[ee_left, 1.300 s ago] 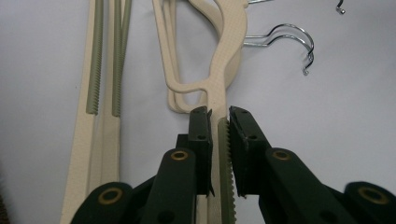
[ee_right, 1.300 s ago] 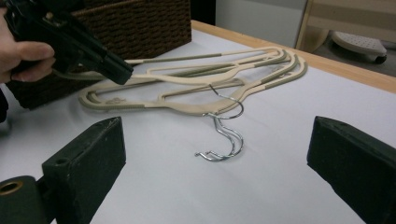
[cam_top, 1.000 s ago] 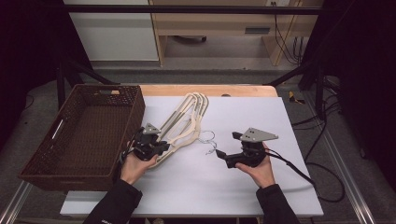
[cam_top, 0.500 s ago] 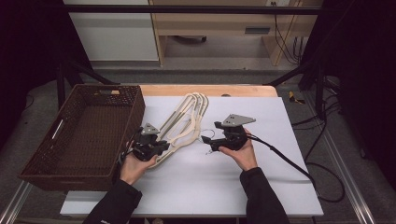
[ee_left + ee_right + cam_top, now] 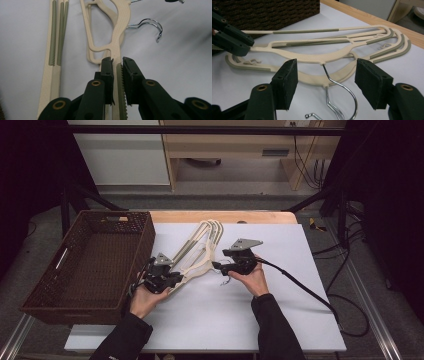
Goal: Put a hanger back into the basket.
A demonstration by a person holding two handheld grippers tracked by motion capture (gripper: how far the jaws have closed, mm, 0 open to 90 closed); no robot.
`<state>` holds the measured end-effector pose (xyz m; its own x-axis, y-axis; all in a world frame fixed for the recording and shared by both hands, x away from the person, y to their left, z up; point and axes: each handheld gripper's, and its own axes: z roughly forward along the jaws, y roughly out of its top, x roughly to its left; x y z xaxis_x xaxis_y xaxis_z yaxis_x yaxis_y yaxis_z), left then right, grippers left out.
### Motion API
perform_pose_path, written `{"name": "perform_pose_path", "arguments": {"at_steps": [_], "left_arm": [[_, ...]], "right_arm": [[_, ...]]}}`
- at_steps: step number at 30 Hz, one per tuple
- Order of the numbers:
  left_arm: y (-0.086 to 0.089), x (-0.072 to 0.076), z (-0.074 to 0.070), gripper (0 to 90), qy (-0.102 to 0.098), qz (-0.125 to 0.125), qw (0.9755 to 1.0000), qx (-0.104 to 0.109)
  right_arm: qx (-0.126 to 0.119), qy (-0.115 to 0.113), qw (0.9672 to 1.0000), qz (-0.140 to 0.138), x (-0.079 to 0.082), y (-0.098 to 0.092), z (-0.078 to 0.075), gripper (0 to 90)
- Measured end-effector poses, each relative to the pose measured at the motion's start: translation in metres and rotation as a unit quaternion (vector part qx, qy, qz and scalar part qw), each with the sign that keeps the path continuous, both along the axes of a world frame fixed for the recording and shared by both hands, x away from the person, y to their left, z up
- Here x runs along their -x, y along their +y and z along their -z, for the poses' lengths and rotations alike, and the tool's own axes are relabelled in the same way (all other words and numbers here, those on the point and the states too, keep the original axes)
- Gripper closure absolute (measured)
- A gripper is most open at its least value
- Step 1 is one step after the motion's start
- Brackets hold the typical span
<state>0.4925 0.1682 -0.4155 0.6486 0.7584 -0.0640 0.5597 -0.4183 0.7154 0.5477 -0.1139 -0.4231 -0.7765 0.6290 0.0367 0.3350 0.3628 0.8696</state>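
Left gripper (image 5: 172, 277): jaws clamped on one arm of the cream hangers (image 5: 197, 251), stacked mid-table. Right gripper (image 5: 218, 266): jaws just closing, apart around the wire hooks (image 5: 339, 100), untouched. White table (image 5: 280, 310): open surface is seen right and near. Wicker basket (image 5: 85, 265): set at left edge. Wooden strip (image 5: 225, 216): far edge.

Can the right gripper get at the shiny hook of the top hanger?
Probably yes. The right gripper is open, its jaws have just been closing, and the hook already sits between them with nothing blocking. The left gripper pinches the hanger far off.
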Motion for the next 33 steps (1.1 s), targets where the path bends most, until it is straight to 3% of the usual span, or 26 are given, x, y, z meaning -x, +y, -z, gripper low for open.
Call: {"name": "perform_pose_path", "arguments": {"at_steps": [3,7,22,30,32,33], "left_arm": [[-0.001,0.000,0.001,79.5,0.003,0.000,1.0000,-0.002],[-0.001,-0.001,0.002,79.4,0.005,0.001,1.0000,-0.004],[-0.003,-0.001,0.005,79.4,0.011,0.005,0.9999,-0.011],[-0.005,-0.001,0.007,79.4,0.014,0.010,0.9998,-0.012],[-0.005,-0.001,0.008,79.5,0.016,0.013,0.9997,-0.016],[-0.006,-0.001,0.009,79.5,0.016,0.014,0.9996,-0.021]], "right_arm": [[0.006,0.005,1.0000,-0.006,-0.005,0.006,0.003,36.8],[0.015,0.029,0.9993,-0.018,-0.010,0.008,0.012,41.8],[0.055,0.032,0.9977,-0.023,-0.016,0.012,0.023,60.9],[0.066,0.040,0.9964,-0.036,-0.020,0.014,0.029,76.4],[0.072,0.048,0.9953,-0.045,-0.021,0.015,0.030,81.1],[0.089,0.049,0.9934,-0.054,-0.021,0.018,0.031,86.0]]}}
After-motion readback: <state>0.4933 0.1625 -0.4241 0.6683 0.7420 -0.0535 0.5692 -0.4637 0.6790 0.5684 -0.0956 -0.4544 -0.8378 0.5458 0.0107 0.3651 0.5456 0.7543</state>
